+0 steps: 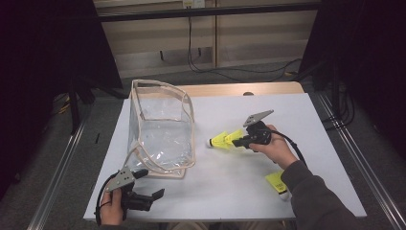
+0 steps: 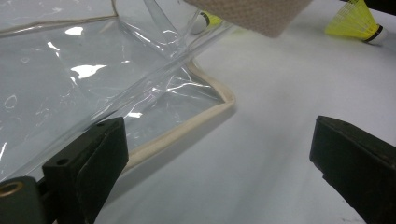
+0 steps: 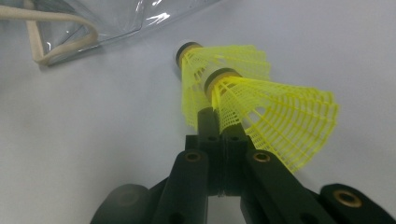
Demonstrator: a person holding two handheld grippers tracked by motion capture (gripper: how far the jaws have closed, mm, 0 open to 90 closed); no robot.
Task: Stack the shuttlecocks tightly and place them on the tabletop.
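Observation:
Two yellow mesh shuttlecocks (image 1: 224, 139) are nested one inside the other, corks pointing left toward the bag. My right gripper (image 1: 238, 141) is shut on the mesh skirt of the nearer shuttlecock (image 3: 261, 112); in the right gripper view its jaws (image 3: 219, 126) meet on that skirt just above the white table. A clear plastic bag (image 1: 160, 129) with beige trim stands open at the left. My left gripper (image 1: 151, 184) is open at the bag's near corner (image 2: 219, 95), one jaw against the clear plastic and nothing pinched between its fingers (image 2: 88, 163).
A third yellow shuttlecock (image 1: 277, 183) lies by the person's right forearm, near the front right of the white table sheet (image 1: 287, 115). A shuttlecock (image 2: 355, 21) also lies ahead of the left gripper. Cables run on the floor behind the table.

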